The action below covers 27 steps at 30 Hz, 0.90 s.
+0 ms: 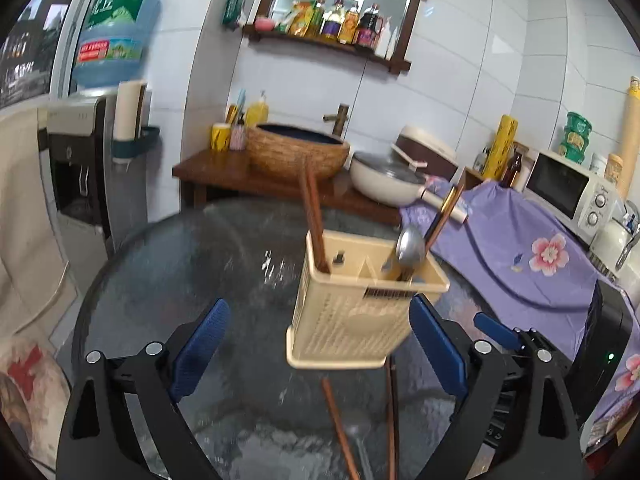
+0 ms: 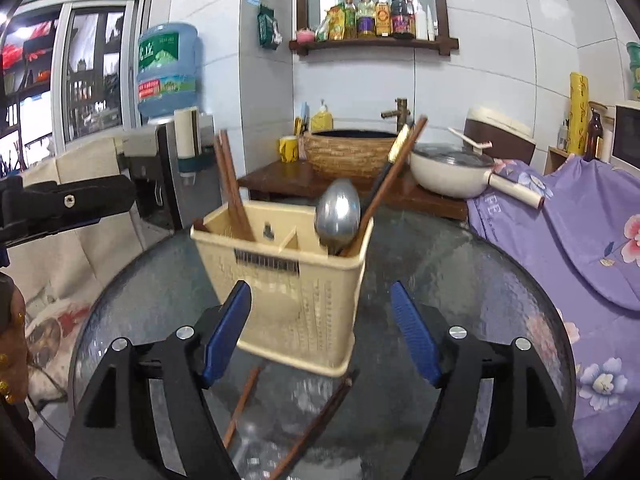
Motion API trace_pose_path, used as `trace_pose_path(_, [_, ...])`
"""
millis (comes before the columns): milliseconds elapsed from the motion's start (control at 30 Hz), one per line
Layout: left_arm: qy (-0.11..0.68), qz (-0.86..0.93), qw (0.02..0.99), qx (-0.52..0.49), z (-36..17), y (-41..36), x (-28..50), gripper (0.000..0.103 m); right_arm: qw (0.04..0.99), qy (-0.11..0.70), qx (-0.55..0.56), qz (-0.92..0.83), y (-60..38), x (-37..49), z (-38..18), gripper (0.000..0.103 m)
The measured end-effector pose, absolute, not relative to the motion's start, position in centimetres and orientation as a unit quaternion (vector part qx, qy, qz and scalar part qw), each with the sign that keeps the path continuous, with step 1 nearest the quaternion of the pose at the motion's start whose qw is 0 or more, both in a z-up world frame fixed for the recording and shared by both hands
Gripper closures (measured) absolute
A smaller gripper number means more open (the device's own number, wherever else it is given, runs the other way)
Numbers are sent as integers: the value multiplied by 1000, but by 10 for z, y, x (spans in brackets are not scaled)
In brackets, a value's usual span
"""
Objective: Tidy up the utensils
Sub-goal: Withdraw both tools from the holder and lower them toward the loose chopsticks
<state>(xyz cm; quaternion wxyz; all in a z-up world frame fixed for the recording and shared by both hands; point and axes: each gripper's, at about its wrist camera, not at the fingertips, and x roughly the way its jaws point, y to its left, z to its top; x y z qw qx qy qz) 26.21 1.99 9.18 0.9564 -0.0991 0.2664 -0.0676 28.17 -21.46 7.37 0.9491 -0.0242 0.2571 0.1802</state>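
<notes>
A cream plastic utensil holder [image 1: 352,312] [image 2: 288,280] stands on the round glass table [image 1: 180,280] [image 2: 460,280]. Brown chopsticks [image 1: 314,216] [image 2: 232,188] stand in its left compartment. A metal spoon [image 1: 409,246] [image 2: 337,212] and more chopsticks [image 1: 444,216] [image 2: 390,184] stand in its right one. Two loose chopsticks [image 1: 340,428] [image 2: 244,404] lie on the glass in front of the holder. My left gripper [image 1: 320,344] is open and empty, just in front of the holder. My right gripper [image 2: 320,332] is open and empty, also before the holder, above the loose chopsticks.
A wooden counter [image 2: 280,178] behind the table carries a woven basin [image 1: 296,152] and a white pan [image 1: 392,184]. A purple flowered cloth [image 1: 520,256] covers the right side, with a microwave [image 1: 572,192]. A water dispenser [image 1: 80,168] stands at the left.
</notes>
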Motion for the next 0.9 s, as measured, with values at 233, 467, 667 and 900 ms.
trace_pose_path(233, [327, -47, 940, -83, 36, 21, 249, 13, 926, 342, -23, 158, -219, 266, 22, 30])
trace_pose_path(467, [365, -28, 928, -72, 0, 20, 240, 14, 905, 398, -48, 140, -217, 251, -17, 30])
trace_pose_path(667, [381, -29, 921, -67, -15, 17, 236, 14, 898, 418, -57, 124, -218, 245, -31, 30])
trace_pose_path(900, [392, -35, 918, -51, -26, 7, 231, 14, 891, 434, -59, 117, -218, 247, -31, 30])
